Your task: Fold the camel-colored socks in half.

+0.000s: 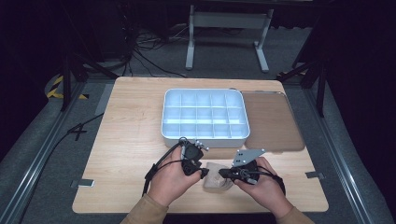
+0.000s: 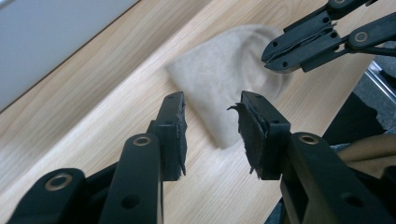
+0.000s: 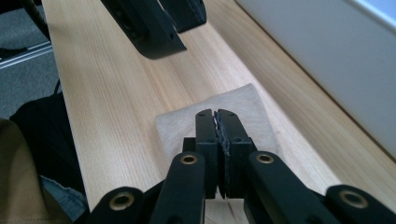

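A small beige cloth (image 1: pixel 215 181) lies flat on the wooden table near its front edge. My left gripper (image 1: pixel 204 172) is at the cloth's left end. In the left gripper view it (image 2: pixel 210 107) is open, with the cloth (image 2: pixel 224 79) beneath and beyond the jaws. My right gripper (image 1: pixel 222 173) comes in from the right over the cloth. Its jaws (image 3: pixel 216 113) are pressed together above the cloth (image 3: pixel 247 105), and I see nothing between them. The two gripper tips stand close together, with the right gripper (image 2: pixel 270 53) just past the open left gripper (image 3: pixel 189 30).
A white tray (image 1: pixel 163 126) divided into several compartments stands at the table's middle, just behind the grippers. A brown flat lid (image 1: pixel 271 119) lies to its right. The tray's wall (image 3: pixel 327 56) runs close alongside the cloth. The table's front edge is right behind the hands.
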The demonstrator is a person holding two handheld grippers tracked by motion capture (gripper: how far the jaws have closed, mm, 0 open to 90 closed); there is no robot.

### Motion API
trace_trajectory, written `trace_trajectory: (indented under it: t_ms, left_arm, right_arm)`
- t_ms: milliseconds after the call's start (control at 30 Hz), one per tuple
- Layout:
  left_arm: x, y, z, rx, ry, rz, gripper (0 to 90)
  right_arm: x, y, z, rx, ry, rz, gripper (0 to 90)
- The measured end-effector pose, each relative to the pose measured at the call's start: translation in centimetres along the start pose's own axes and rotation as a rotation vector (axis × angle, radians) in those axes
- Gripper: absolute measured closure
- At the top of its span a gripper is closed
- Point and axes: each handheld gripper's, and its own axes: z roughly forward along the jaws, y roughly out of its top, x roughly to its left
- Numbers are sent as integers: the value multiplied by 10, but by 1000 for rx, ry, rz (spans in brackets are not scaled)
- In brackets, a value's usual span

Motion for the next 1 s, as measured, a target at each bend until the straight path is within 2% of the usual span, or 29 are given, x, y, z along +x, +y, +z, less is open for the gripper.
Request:
trace_trajectory:
  t_ms: [200,433,567,800,867,967,1000]
  left_arm:
    - [3,-3,3,22,1,8,652]
    - [-2,5,10,36,-11,32,672]
    - [-7,12,15,30,-14,72,696]
    - [-15,23,31,7,-14,159,805]
    - [-15,24,39,26,-22,168,820]
    - [-12,24,50,80,-8,180,825]
    - [-12,24,50,80,-8,180,826]
  right_arm:
    - [1,0,6,24,5,-1,887]
    - [-1,-9,4,46,-16,12,890]
    - [-3,-16,-1,52,-34,28,891]
    - [-4,-27,-3,57,-54,51,891]
    - [-4,-31,-1,65,-58,55,891]
    - [-5,-35,2,73,-62,62,887]
    - [-6,-36,3,75,-63,61,885]
